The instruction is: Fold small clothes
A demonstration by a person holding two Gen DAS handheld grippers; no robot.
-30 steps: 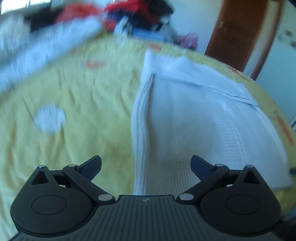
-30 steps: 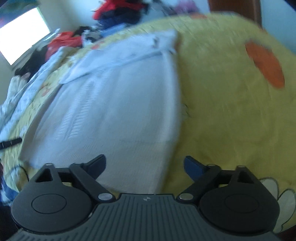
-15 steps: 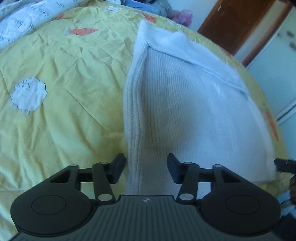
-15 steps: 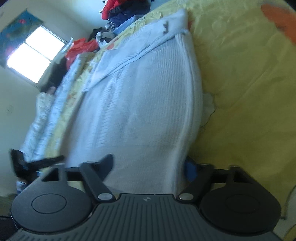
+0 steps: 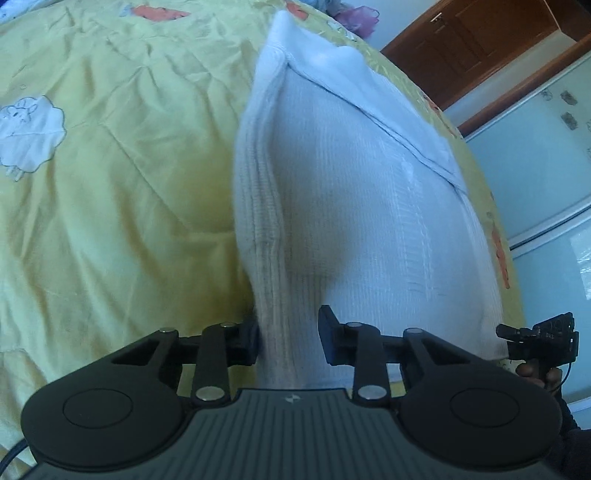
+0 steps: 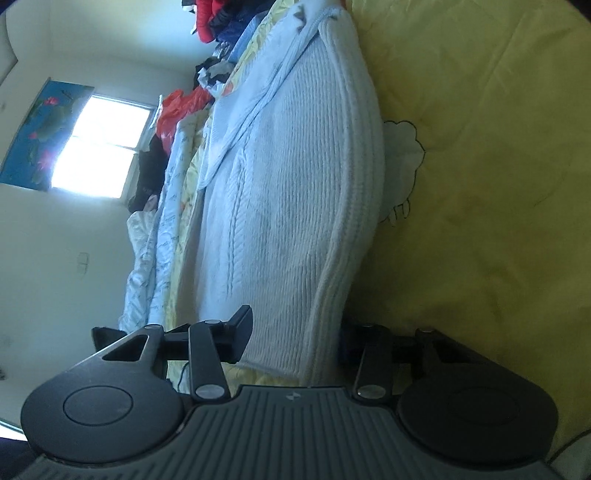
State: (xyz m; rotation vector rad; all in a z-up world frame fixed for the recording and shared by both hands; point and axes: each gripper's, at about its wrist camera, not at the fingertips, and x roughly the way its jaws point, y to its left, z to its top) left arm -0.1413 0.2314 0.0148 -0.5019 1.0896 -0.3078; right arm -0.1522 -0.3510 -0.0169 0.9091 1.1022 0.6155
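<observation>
A white ribbed knit garment [image 5: 354,206] lies folded lengthwise on a yellow bedspread [image 5: 110,184]. My left gripper [image 5: 290,334] is shut on the near left corner of its hem, the cloth bunched between the jaws. My right gripper [image 6: 291,338] is shut on the garment's [image 6: 295,184] near right corner and is rolled sideways, with one jaw under the cloth. The near hem lifts off the bed between the two grippers. The right gripper also shows at the right edge of the left wrist view [image 5: 535,339].
The bedspread [image 6: 480,184] has white sheep and orange prints. A pile of red, blue and dark clothes [image 6: 218,22] and a white quilt [image 6: 162,229] lie at the bed's far side. A wooden door [image 5: 480,40] and a window [image 6: 96,147] are beyond.
Both grippers moved onto the garment's near hem and closed on its two corners. The right gripper rolled sideways and the hem has begun to rise.
</observation>
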